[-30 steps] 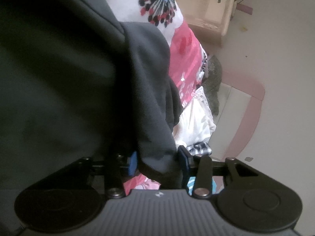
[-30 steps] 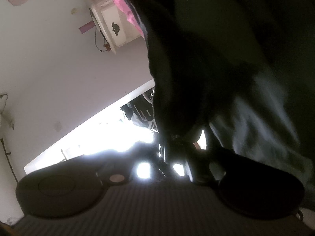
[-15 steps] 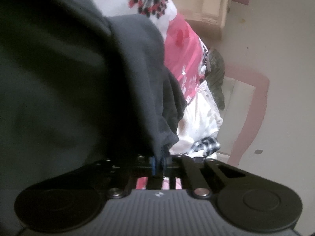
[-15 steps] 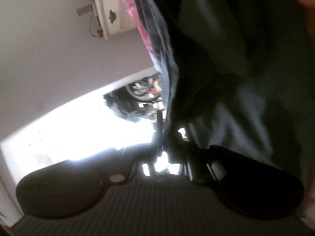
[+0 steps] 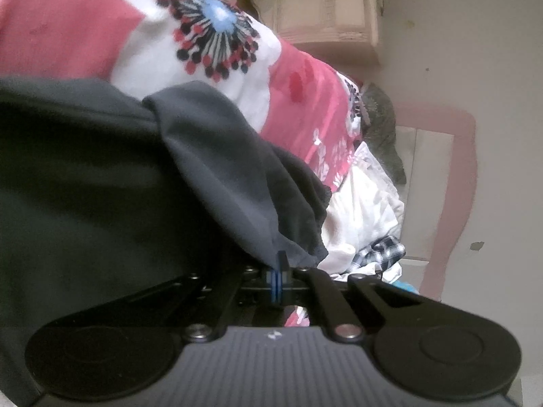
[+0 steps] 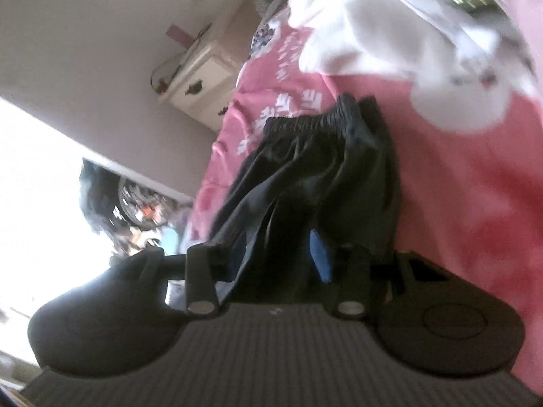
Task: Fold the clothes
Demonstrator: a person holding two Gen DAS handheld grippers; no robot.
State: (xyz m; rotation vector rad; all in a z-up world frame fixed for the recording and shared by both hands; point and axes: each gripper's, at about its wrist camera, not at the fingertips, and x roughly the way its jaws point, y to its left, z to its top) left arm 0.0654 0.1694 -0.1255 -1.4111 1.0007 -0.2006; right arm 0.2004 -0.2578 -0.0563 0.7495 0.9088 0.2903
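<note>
1. Left gripper point(image 5: 278, 266): blue pads pressed together, pinching a hem edge of the dark garment point(image 5: 101, 186). Fabric rises from the pinch and fills the left half of the left wrist view.
2. Right gripper point(image 6: 280, 254): jaws spread, blue pads visible on both sides. A gathered part of the dark garment point(image 6: 315, 169) sits between them; right wrist view is blurred, so I cannot tell if either pad touches the cloth.
3. Garment location: lying on the pink floral bedspread point(image 5: 305, 101). In the right wrist view its ruched elastic waistband point(image 6: 312, 118) is at the far end, pointing away from the gripper, folds running back toward the jaws.
4. Bedspread shows a large white patch with a red, black and blue flower print point(image 5: 213, 40).
5. White cloth point(image 5: 366, 203) piled just beside the dark garment at the bed edge, with a black-and-white checked piece point(image 5: 383, 251) below it.
6. Cream drawer cabinet point(image 5: 322, 3) with dark handles stands against the wall beyond the bed.
</note>
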